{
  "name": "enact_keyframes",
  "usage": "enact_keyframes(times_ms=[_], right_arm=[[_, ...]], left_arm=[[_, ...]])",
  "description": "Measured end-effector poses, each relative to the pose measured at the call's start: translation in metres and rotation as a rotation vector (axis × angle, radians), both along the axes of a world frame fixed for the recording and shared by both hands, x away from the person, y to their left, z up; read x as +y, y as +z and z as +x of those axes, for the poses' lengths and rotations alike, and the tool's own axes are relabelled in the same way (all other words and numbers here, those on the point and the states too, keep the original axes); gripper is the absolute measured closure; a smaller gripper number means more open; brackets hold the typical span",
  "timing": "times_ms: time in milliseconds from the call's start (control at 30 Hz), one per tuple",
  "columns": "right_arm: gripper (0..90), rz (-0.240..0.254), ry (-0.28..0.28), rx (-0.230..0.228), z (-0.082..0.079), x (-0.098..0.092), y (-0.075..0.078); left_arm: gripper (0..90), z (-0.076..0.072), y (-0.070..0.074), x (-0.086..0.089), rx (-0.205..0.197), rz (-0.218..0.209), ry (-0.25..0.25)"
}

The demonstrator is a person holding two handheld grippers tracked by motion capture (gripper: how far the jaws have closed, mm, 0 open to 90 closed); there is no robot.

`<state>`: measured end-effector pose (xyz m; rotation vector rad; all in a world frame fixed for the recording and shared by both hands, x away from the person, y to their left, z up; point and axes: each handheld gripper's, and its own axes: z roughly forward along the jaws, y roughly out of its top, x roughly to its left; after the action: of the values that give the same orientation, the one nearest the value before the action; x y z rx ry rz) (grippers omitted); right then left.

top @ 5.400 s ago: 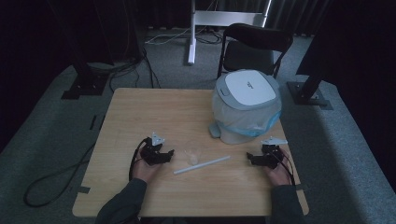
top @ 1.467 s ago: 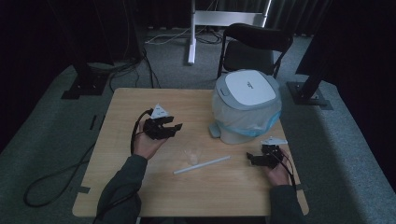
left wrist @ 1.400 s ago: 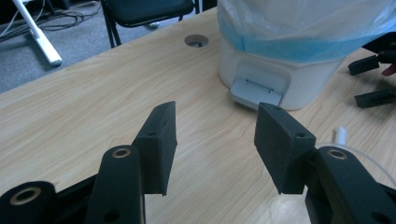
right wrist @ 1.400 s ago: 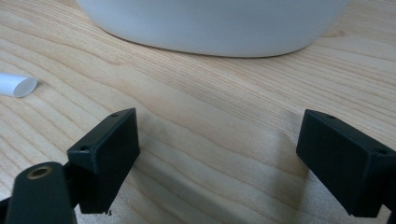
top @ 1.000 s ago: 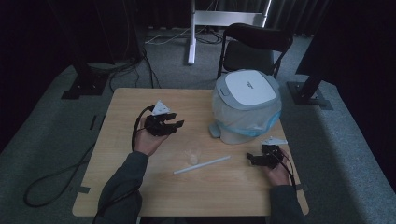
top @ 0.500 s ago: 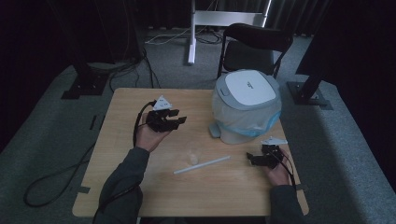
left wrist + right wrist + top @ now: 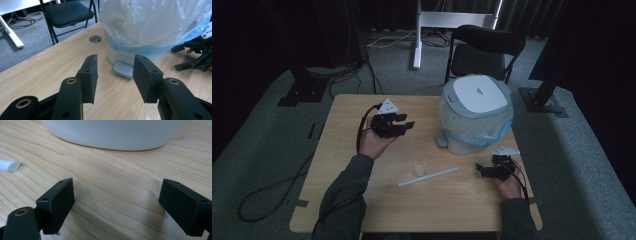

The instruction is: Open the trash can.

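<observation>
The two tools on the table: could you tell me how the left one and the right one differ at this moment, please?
The left tool is raised above the table and aimed at the bin's pedal; the right tool sits low near the table's right edge, beside the white tube. The left tool's jaws have just been closing and stand narrower; the right tool's jaws gape wider. Both are empty.

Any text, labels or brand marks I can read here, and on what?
No text can be read.
Bin lid: a small dark mark in its middle, too small and blurred to read.
Grey plates on the left gripper and right gripper: dots, no legible writing.
</observation>
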<state>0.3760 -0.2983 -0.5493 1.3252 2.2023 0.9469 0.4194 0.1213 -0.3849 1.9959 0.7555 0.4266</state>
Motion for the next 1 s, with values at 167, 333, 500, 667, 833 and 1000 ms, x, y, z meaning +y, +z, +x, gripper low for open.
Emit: enact_keyframes(times_ms=[167, 333, 500, 667, 833, 1000], right_arm=[[12.1, 0.0, 0.0, 0.0, 0.0, 0.0, 0.0], [12.1, 0.0, 0.0, 0.0, 0.0, 0.0, 0.0], [12.1, 0.0, 0.0, 0.0, 0.0, 0.0, 0.0], [12.1, 0.0, 0.0, 0.0, 0.0, 0.0, 0.0], [12.1, 0.001, 0.0, 0.0, 0.0, 0.0, 0.0], [12.1, 0.001, 0.0, 0.001, 0.0, 0.0, 0.0]], left_arm=[[54.4, 0.001, 0.005, -0.002, -0.01, 0.008, -0.009], [53.9, 0.003, 0.011, -0.004, -0.014, -0.003, -0.017], [54.0, 0.004, 0.016, -0.007, -0.023, -0.002, -0.028], [53.9, 0.005, 0.021, -0.01, -0.03, -0.012, -0.032], [53.9, 0.006, 0.025, -0.013, -0.036, -0.01, -0.039], [53.9, 0.007, 0.027, -0.016, -0.039, -0.008, -0.046]])
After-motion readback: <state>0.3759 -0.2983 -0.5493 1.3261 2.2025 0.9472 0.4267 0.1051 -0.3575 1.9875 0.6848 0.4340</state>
